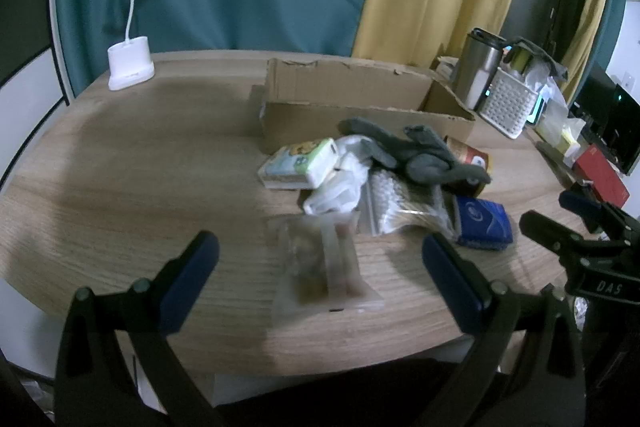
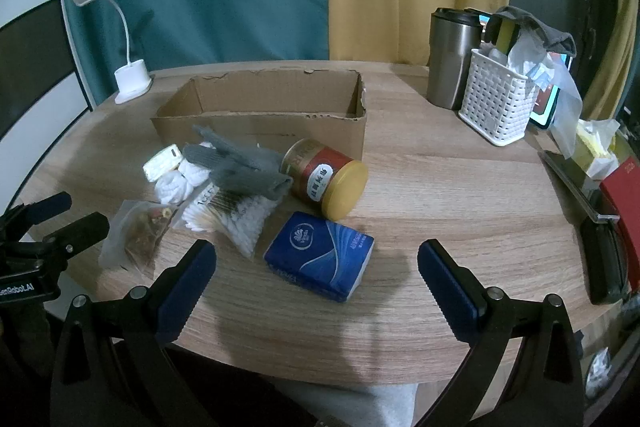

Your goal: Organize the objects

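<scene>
We hold the left gripper (image 1: 320,263) and right gripper (image 2: 316,263) spread apart, empty, above the near table (image 2: 440,187) edge; the clutter lies before the far cardboard box (image 2: 260,111).

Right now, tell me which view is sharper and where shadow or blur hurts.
Right wrist view is sharper: jar label and blue pack are crisp, a shadow darkens the near table edge. Left wrist view is softer: the clear packet smears; both bend at the edges.

Matt wood-grain table (image 2: 440,195), torn cardboard box (image 2: 260,123), brushed-metal tumbler (image 2: 450,63)
</scene>
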`<state>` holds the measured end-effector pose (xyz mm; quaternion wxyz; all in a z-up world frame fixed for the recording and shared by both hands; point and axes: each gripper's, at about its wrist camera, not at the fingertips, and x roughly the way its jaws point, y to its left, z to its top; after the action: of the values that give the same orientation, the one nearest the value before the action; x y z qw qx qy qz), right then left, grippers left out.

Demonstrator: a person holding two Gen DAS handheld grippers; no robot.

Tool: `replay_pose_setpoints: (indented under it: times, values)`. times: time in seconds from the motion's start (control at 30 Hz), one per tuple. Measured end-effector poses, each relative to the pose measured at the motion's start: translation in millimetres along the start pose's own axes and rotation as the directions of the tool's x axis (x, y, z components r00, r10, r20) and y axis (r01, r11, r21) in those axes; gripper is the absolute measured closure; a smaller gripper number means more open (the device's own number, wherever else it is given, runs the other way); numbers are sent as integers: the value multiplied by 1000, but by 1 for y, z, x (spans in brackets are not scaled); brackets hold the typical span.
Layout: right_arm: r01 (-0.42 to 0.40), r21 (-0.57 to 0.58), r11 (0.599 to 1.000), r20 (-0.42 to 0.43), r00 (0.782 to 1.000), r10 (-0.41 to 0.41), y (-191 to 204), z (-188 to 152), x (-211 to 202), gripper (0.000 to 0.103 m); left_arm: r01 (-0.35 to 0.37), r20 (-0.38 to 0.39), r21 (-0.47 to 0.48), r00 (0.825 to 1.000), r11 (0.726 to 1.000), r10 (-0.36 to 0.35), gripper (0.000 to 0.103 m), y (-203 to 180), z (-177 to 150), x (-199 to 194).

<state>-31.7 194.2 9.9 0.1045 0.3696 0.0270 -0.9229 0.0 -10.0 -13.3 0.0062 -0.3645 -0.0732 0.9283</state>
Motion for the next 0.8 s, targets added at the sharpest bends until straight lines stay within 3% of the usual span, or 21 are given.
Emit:
replay_pose_setpoints:
  times: [0.8]
  values:
    - [-9,9,1000,-6,1000,9,-2,1,1,1,0,-11,-1,1000,1000,0,1,0,1,2]
